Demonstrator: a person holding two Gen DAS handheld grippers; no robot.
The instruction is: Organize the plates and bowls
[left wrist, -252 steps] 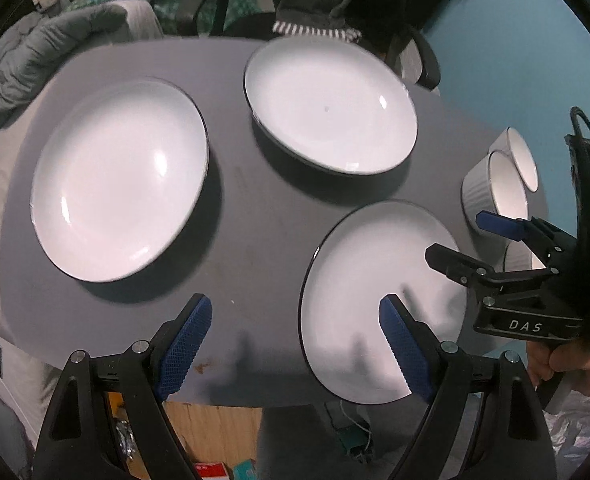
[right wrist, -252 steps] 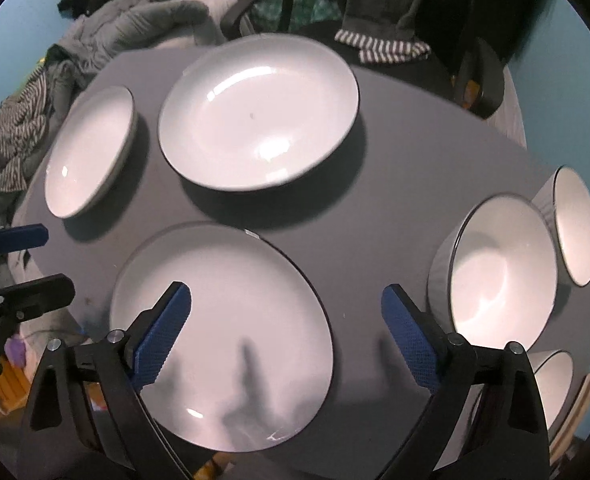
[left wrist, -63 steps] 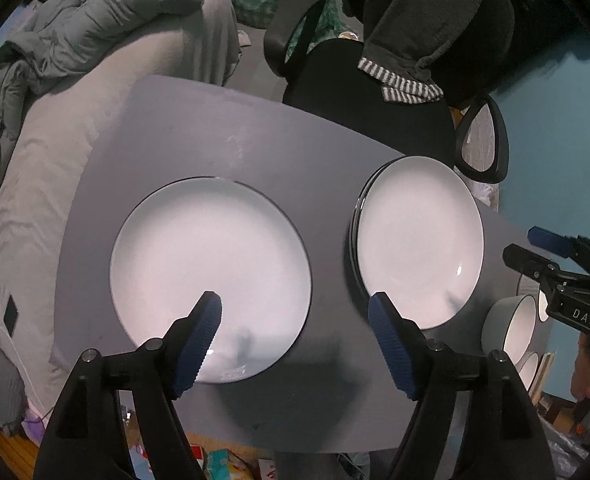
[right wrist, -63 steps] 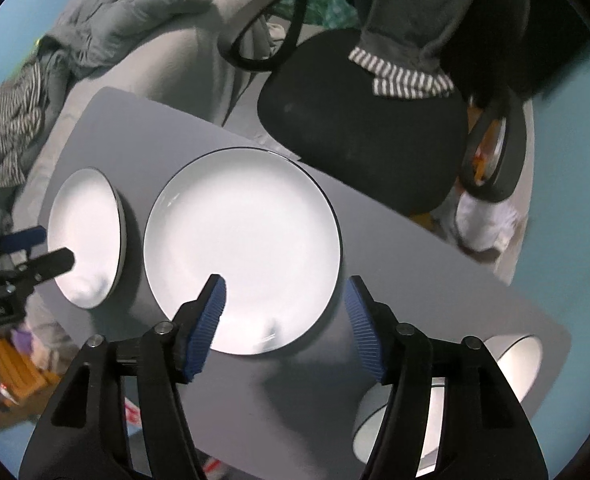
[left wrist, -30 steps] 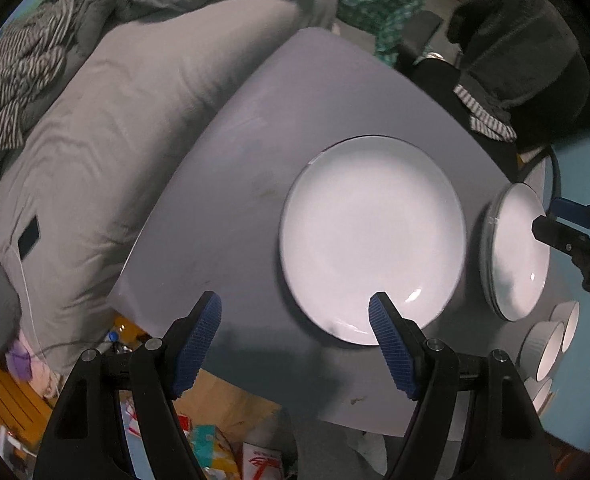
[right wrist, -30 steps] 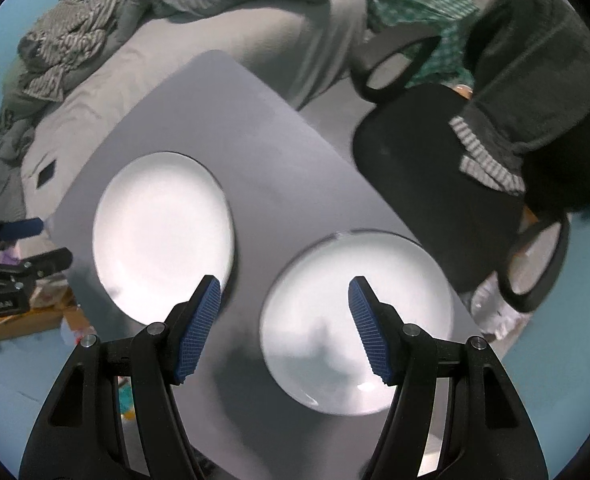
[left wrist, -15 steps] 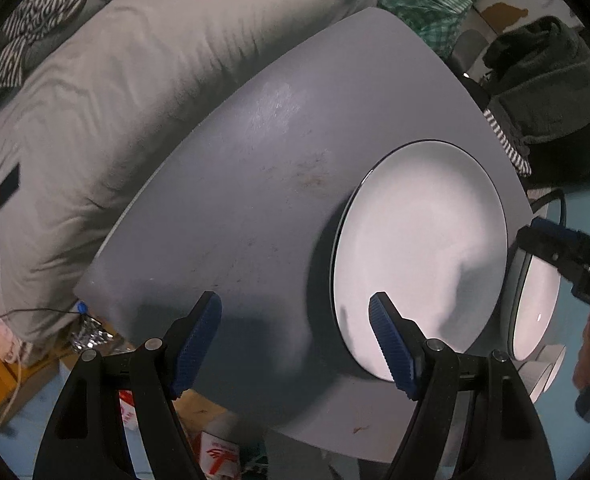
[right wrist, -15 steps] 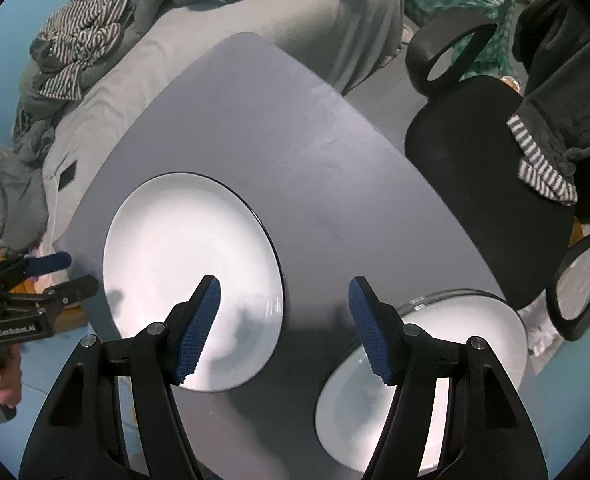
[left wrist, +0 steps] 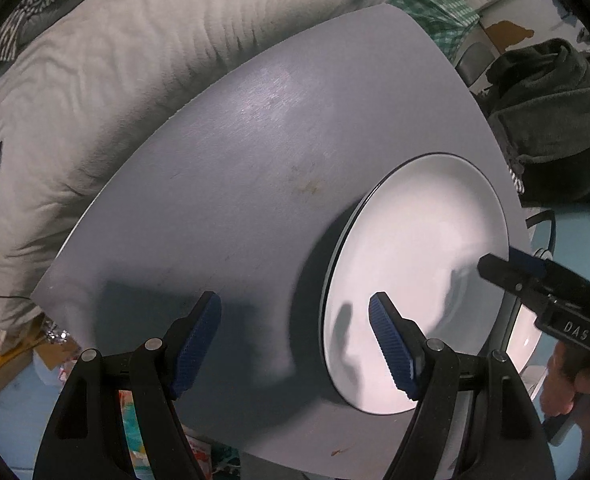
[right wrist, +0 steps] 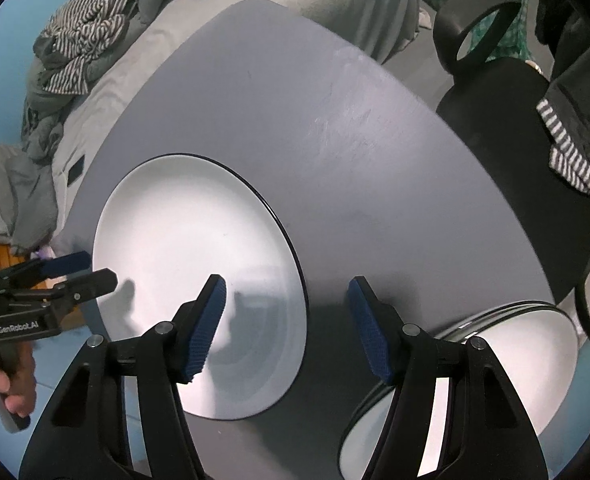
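One white plate (right wrist: 199, 280) with a thin black rim lies flat and alone on the grey surface (right wrist: 295, 120), glossy, its face catching a soft glare. In the right wrist view it fills the area from 8 to 6 o'clock; in the left wrist view the same plate (left wrist: 415, 272) sits toward 4 o'clock. A stack of matching plates (right wrist: 515, 344), white with dark rims showing in layers at the edge, rests at 4 o'clock in the right wrist view, near the single plate but apart from it.

Left hand-held gripper (left wrist: 295, 344) hangs with its blue pads wide apart and nothing between them, its right pad over the near edge of the plate and its left pad over bare surface. Right hand-held gripper (right wrist: 286, 328) is likewise spread wide and holds nothing, its left pad above the plate and its right pad above the gap between plate and stack. Each gripper shows at the edge of the other's view, the right one (left wrist: 511, 270) at 3 o'clock, the left one (right wrist: 83, 270) at 9 o'clock.

Compared with half a second ago, the plate looms larger in both views and both grippers have drawn nearer to it; the pads' spread is unchanged. Eight seconds back, three plates lay separately; two now form the stack.

A grey bed (left wrist: 115, 80) borders the surface at 10 o'clock.
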